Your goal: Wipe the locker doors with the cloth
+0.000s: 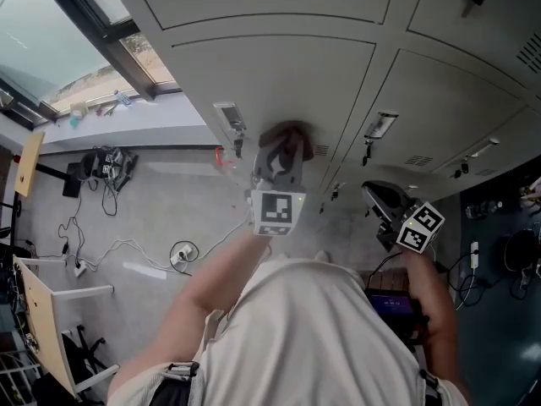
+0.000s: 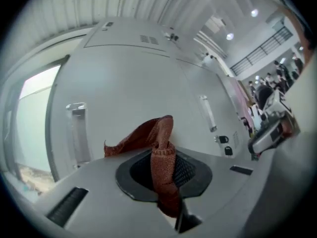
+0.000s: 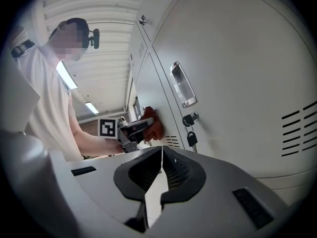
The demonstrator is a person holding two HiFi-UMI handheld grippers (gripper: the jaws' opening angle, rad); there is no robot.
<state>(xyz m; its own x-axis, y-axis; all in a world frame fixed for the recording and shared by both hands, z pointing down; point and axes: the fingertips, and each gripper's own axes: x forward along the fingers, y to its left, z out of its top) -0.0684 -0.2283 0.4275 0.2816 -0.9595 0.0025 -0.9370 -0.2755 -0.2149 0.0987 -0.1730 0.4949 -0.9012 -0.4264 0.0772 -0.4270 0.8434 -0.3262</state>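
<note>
Pressing on the locker door (image 1: 279, 74), it seems, the rust-red cloth (image 2: 161, 148) is bunched at the panel, with one narrow fold clamped in the left gripper (image 2: 166, 171). Risk: with so little fabric held, a hard drag may pull it free or let bare jaws scrape the paint. The handle (image 2: 78, 128) just beside could snag the loose corner. Right gripper (image 3: 159, 170) is closed on nothing, near a dangling key (image 3: 191, 139), and could knock it.

Pale grey floor (image 1: 169, 201), lockers (image 1: 279, 83) standing along its far side, white cables (image 1: 101, 256) and a round cable reel (image 1: 183, 251) at left, black gear (image 1: 108, 166) farther left.
</note>
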